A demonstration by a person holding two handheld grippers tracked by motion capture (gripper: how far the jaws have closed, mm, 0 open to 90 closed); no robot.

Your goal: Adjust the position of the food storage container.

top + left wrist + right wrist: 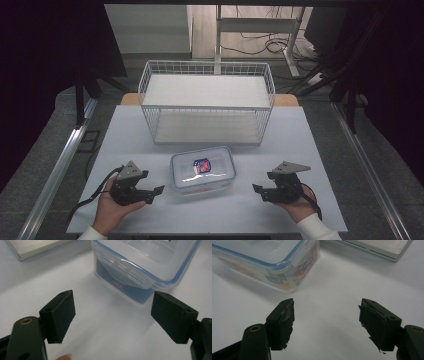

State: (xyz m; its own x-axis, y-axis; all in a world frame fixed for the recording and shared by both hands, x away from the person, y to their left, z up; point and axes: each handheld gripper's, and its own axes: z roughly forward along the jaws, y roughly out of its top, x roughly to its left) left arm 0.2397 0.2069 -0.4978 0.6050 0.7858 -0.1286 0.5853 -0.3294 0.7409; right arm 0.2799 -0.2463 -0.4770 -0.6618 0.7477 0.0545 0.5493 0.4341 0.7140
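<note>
My left gripper rests low over the white tabletop, jaws spread wide with nothing between the black pads; it points toward the near left corner of the container. My right gripper mirrors it on the other side, jaws likewise wide apart and gripping nothing, its worn pads aimed at the bare table just beside the container's right end. Between the two grippers, apart from both, sits the clear rectangular plastic food container with a blue-sealed snap-on lid. The lid is on; in the left gripper view one side latch lies folded down against the wall. Through the lid a small red-and-blue printed item shows inside; what it is I cannot tell. Coloured labels show on the container's wall in the right gripper view. Beyond the container, at the far side of the table, stands a white wire-mesh basket, its open side facing me, with a white shelf above and a white floor below, both bare.
</note>
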